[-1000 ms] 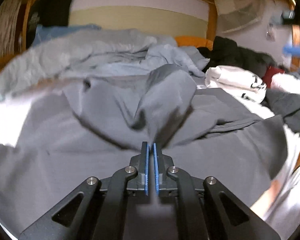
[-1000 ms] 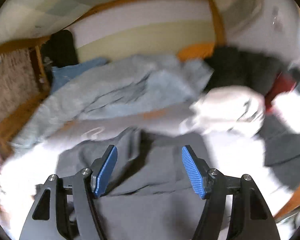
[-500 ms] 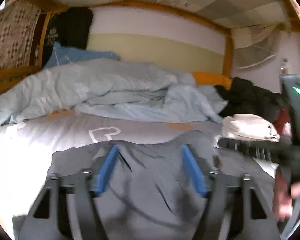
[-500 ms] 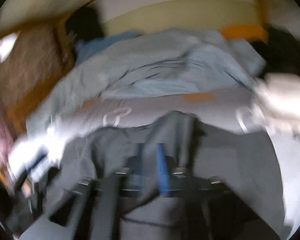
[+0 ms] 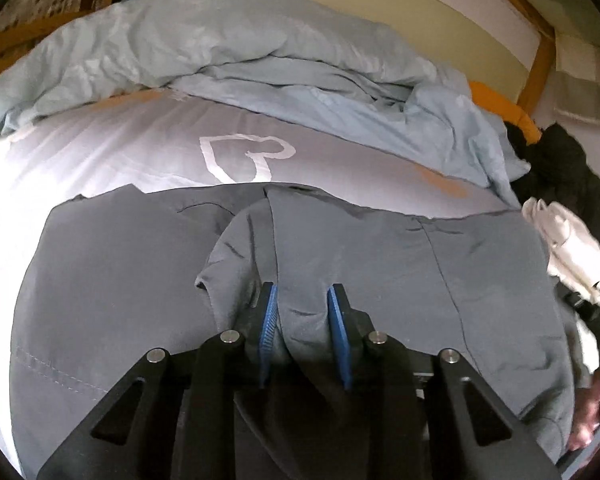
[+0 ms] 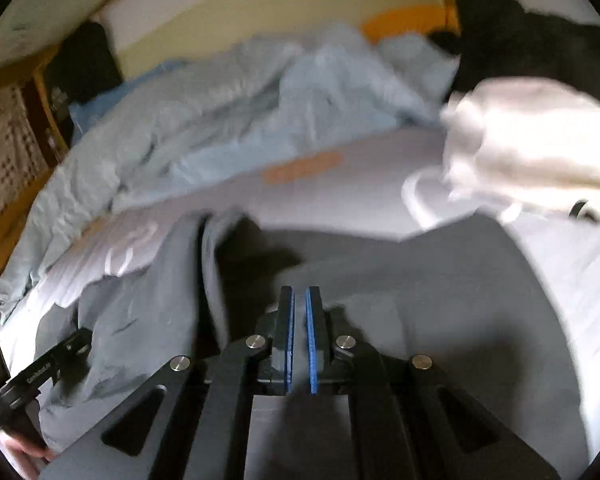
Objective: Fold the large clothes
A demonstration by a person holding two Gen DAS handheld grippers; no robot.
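The grey garment lies flat across the bed, filling the lower half of both views, its long axis running left to right across the frame; a raised fold at lower centre of the left wrist view sits between the pads of the left hand-held gripper, whose jaws are closing around it, not yet visibly pressing; the right hand-held gripper at lower centre of its view is pressed together, and whether it pinches cloth I cannot tell. The left one is the nearer to the fold. A second ago the left was pinched shut on a lifted peak of cloth and the right was spread wide.
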